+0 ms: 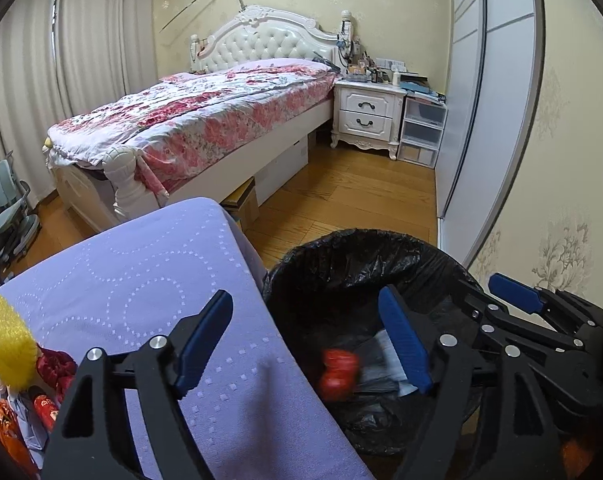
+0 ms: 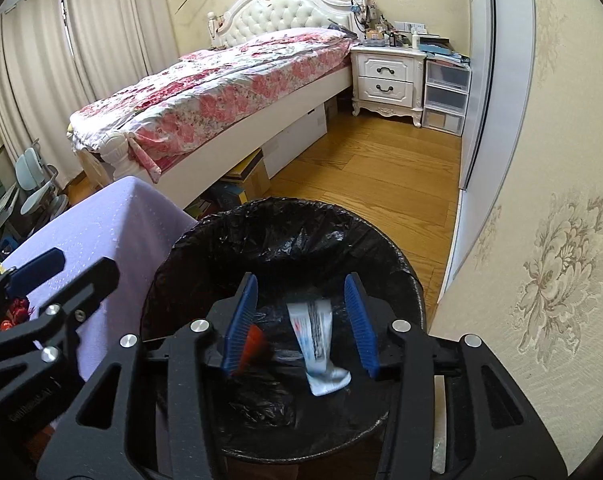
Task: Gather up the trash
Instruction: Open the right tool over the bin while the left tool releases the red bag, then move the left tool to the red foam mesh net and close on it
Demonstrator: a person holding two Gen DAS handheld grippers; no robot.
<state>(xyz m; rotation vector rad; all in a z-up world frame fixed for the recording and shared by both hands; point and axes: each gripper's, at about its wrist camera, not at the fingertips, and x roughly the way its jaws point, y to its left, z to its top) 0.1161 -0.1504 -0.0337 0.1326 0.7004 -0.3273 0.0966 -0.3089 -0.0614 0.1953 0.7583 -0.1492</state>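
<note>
Left wrist view: lilac dotted cloth over the surface, beside a round bin lined with a black plastic bag on a wooden plank floor. Behind, one bed with a pink floral quilt, one white two-drawer nightstand, one clear three-drawer plastic unit, cream pleated curtains, floral wallpaper. At the surface's left edge, one yellow spiky ball amid red and orange wrappers. Left gripper empty, fingers spread wide, spanning surface edge and bin. Inside the bin, two pieces of trash: one blurred red crumpled wrapper and one white-and-blue flattened tube. Right wrist view: right gripper above the bin, fingers wide apart, holding nothing.
</note>
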